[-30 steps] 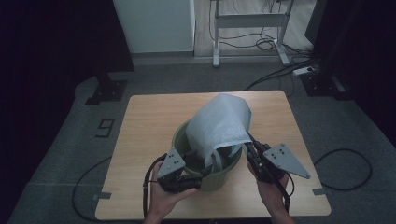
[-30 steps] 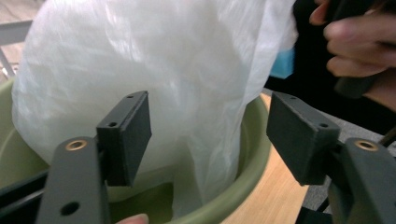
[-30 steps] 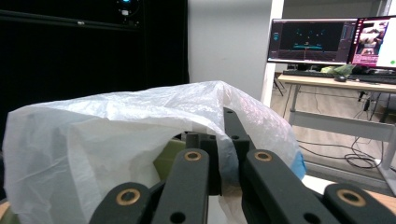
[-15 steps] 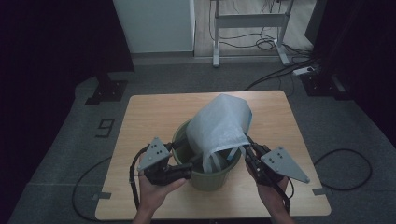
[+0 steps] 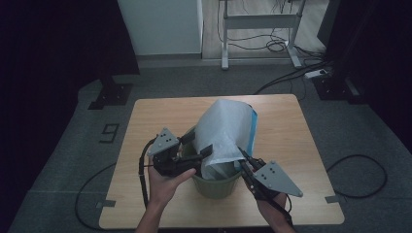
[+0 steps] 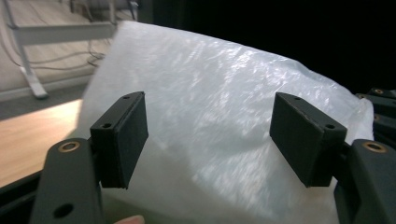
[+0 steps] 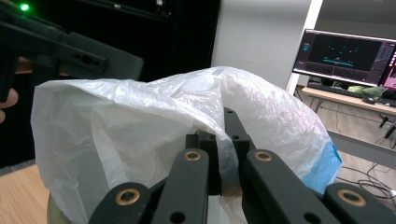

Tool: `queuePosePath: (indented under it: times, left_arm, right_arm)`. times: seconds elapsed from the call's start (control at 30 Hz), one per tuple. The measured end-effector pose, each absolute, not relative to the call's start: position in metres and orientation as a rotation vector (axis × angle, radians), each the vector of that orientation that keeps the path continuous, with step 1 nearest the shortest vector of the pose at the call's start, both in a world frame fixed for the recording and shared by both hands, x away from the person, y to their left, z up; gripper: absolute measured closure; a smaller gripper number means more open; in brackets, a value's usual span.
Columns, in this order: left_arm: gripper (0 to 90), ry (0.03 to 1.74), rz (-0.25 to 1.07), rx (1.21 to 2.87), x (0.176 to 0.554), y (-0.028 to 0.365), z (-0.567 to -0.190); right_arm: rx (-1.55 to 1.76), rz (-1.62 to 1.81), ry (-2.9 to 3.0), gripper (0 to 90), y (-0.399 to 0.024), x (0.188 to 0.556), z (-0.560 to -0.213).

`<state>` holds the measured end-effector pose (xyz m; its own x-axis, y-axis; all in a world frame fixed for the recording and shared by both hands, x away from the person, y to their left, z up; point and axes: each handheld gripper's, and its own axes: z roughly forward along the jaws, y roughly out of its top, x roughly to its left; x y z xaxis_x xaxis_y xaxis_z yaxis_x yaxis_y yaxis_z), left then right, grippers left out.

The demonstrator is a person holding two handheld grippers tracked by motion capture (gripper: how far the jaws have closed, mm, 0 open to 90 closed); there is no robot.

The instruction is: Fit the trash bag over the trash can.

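Left tool [image 5: 201, 145] has lifted beside unlabelled bag [image 5: 226, 131].

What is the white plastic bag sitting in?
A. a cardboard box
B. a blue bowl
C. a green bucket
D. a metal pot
C: the high view shows the white plastic bag rising out of a round green bucket on the wooden table.
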<state>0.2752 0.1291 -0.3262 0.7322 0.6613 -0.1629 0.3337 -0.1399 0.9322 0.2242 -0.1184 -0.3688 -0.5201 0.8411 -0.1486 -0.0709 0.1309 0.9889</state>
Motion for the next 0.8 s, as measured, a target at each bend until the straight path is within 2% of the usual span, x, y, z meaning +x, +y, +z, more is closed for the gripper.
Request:
queuePosePath:
  times: [0.2, 0.6, 0.73, 0.8]
  left_arm:
    - [31.1, 0.789, 0.272, 1.791, 0.281, 0.121, -0.336]
    - [79.7, 0.747, 0.284, 1.819, 0.284, 0.124, -0.357]
    - [87.4, 0.727, 0.302, 1.798, 0.282, 0.128, -0.356]
    - [89.5, 0.720, 0.312, 1.777, 0.281, 0.132, -0.354]
  right_arm:
    - [0.744, 1.490, 1.668, 88.1, -0.113, 0.224, -0.373]
    - [0.714, 1.496, 1.704, 87.0, -0.108, 0.223, -0.380]
    - [0.710, 1.498, 1.713, 83.9, -0.108, 0.222, -0.382]
    - [0.707, 1.504, 1.717, 77.9, -0.110, 0.220, -0.382]
